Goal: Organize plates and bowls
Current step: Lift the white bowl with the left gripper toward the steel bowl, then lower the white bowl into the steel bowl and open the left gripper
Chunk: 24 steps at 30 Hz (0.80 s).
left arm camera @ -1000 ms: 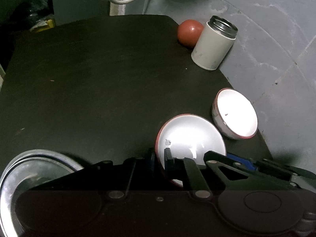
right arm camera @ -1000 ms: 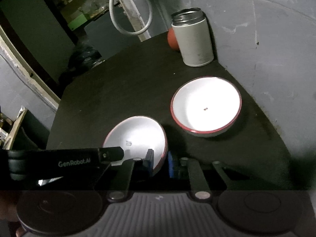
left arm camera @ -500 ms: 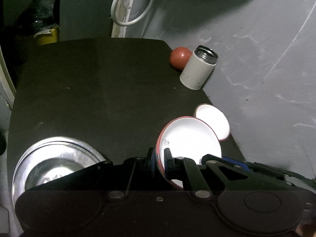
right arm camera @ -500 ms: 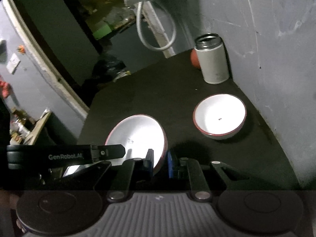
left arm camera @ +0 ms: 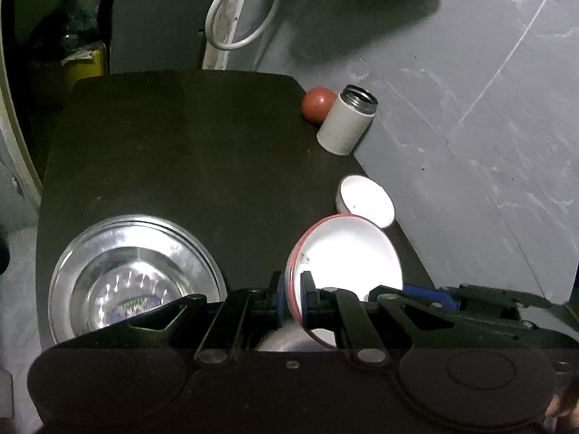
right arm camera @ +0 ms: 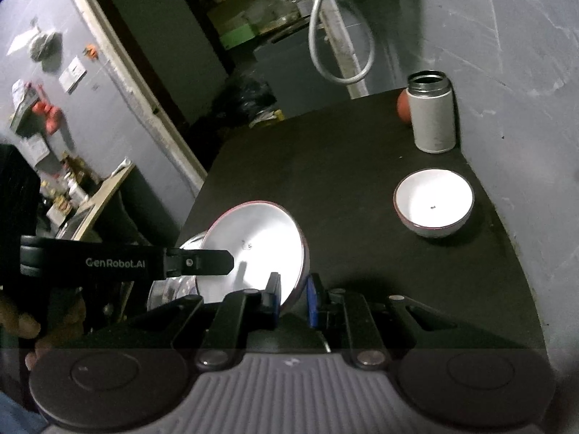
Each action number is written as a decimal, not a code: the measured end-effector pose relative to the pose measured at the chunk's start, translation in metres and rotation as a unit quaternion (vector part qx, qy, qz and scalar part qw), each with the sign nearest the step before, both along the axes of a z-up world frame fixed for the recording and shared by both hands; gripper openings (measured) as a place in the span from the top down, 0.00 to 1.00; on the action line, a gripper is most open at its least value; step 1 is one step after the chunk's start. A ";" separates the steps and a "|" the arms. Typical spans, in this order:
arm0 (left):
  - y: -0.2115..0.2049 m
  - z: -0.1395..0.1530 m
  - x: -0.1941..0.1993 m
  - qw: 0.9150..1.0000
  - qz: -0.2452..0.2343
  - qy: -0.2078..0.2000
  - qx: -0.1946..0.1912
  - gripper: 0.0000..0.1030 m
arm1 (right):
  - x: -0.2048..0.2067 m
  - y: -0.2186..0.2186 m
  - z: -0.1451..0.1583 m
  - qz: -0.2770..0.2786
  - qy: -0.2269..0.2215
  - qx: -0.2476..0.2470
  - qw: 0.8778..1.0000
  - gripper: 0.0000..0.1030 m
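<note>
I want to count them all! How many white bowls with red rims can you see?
2. One white bowl is tilted, its rim pinched by both the left gripper and right gripper. The other bowl sits on the black table near the wall.

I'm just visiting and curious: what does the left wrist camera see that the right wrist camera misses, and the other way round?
Only the left wrist view shows the full steel plate lying on the black table, with a yellow object beyond the table.

Only the right wrist view shows the cluttered shelf by the wall and the person's hand holding the left gripper.

Both show the lifted bowl, pinched at its rim by both grippers, the second bowl resting on the table, the flask, the red ball and the white hose.
</note>
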<state>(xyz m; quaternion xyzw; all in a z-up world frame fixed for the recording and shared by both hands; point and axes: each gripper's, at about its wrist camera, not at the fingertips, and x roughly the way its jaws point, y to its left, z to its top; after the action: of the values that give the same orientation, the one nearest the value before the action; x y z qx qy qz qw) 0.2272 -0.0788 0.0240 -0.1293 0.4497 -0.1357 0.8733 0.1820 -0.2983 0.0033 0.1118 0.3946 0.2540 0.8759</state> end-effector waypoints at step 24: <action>-0.002 -0.039 -0.020 0.993 -0.043 0.109 0.002 0.91 | -0.028 0.013 -0.016 0.073 0.056 -0.081 0.992 0.84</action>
<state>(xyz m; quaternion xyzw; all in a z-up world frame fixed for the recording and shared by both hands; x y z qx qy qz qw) 0.2068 -0.0810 -0.0150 -0.1224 0.5476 -0.1576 0.8126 0.1540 -0.2851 -0.0130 0.0258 0.4697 0.2783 0.8374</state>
